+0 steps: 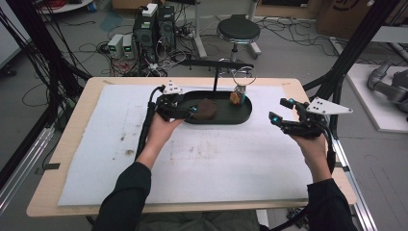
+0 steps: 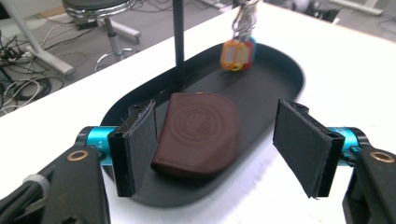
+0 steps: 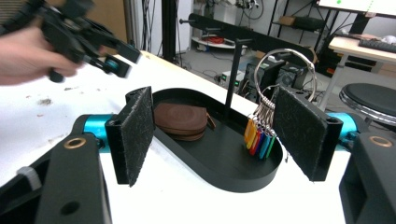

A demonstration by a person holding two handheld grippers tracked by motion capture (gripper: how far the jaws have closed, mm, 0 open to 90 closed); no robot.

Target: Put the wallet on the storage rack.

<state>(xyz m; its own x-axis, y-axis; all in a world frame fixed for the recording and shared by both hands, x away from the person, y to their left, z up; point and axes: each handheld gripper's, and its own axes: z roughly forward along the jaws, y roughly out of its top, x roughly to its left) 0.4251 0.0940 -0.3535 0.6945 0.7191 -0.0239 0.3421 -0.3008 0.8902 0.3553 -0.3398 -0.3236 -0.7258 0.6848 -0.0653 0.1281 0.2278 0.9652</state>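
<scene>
A black oval tray (image 1: 226,120) sits at the far middle of the white mat. In it lies a brown leather pouch (image 1: 207,109) at the left end. A ring of coloured key tags (image 1: 236,97) hangs over its right end from a thin black post (image 2: 178,37). My left gripper (image 1: 188,107) hovers open at the tray's left end, its pads apart from the pouch (image 2: 198,130), which lies on the tray floor (image 2: 275,79). My right gripper (image 1: 280,109) stands open to the right of the tray with nothing between its pads (image 3: 135,126). In the right gripper view the tags (image 3: 259,135) dangle below the metal ring (image 3: 285,70).
The white mat (image 1: 144,154) covers most of the wooden table (image 1: 67,144) and bears small brown stains. Beyond the far edge stand a round stool (image 1: 238,30), computer boxes (image 1: 154,29) and loose cables on the floor. Black frame poles rise at both sides.
</scene>
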